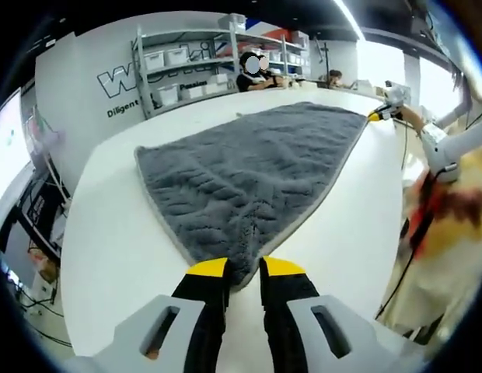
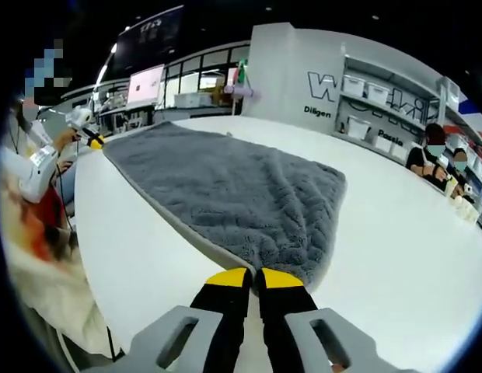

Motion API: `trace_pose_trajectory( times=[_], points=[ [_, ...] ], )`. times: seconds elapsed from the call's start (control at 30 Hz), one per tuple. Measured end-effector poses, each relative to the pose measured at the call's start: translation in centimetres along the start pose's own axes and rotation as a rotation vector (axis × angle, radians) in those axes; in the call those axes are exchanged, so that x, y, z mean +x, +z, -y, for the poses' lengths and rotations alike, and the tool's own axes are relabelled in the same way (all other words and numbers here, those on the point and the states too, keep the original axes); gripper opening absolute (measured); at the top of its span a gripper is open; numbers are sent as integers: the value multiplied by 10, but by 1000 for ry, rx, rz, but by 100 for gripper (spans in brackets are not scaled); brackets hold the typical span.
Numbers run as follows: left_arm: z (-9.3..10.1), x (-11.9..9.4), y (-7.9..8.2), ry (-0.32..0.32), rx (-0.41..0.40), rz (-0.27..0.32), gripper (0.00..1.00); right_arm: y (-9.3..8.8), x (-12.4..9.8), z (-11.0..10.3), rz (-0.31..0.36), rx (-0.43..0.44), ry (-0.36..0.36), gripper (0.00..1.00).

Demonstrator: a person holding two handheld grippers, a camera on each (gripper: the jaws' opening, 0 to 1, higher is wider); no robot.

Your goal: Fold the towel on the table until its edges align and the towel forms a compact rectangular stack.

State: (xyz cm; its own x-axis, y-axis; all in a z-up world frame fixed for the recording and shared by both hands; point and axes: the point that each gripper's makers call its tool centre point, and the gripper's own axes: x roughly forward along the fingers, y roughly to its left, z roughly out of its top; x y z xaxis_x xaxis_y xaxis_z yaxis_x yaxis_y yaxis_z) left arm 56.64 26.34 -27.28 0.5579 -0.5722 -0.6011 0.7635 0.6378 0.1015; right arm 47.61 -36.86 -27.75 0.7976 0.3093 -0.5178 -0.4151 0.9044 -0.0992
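Note:
A grey fluffy towel [image 1: 256,163] lies spread flat on the white table [image 1: 117,233], wrinkled toward its near end. My left gripper [image 1: 244,268] is shut on the towel's near corner, with the cloth pinched between its yellow tips. The right gripper [image 1: 383,113] sits at the far corner of the same edge, held in a hand. In the right gripper view the towel [image 2: 225,186] runs away to the left, and my right gripper [image 2: 255,273] is shut on its near corner. The left gripper [image 2: 89,136] rests at the far left corner.
The table edge [image 2: 93,256] drops off beside the person's white sleeve [image 2: 35,171] and clothes. Shelves with white bins [image 1: 179,70] line the back wall. People sit at the table's far end [image 1: 253,74]. A bright monitor [image 2: 145,85] stands beyond the table.

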Motion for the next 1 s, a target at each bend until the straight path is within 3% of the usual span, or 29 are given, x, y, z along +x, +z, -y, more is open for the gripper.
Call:
trace_pose_trajectory(
  times=[0.23, 0.37, 0.67, 1.0],
  points=[
    [-1, 0, 2, 3, -23, -13, 4, 1, -1, 0, 10, -18, -11, 0],
    [-1, -2, 1, -3, -24, -15, 3, 3, -7, 2, 40, 7, -7, 0],
    [7, -11, -2, -18, -33, -89, 3, 2, -12, -5, 26, 8, -13, 0],
    [22, -32, -3, -73, -53, -87, 3, 7, -33, -8, 20, 6, 13, 0]
  ],
)
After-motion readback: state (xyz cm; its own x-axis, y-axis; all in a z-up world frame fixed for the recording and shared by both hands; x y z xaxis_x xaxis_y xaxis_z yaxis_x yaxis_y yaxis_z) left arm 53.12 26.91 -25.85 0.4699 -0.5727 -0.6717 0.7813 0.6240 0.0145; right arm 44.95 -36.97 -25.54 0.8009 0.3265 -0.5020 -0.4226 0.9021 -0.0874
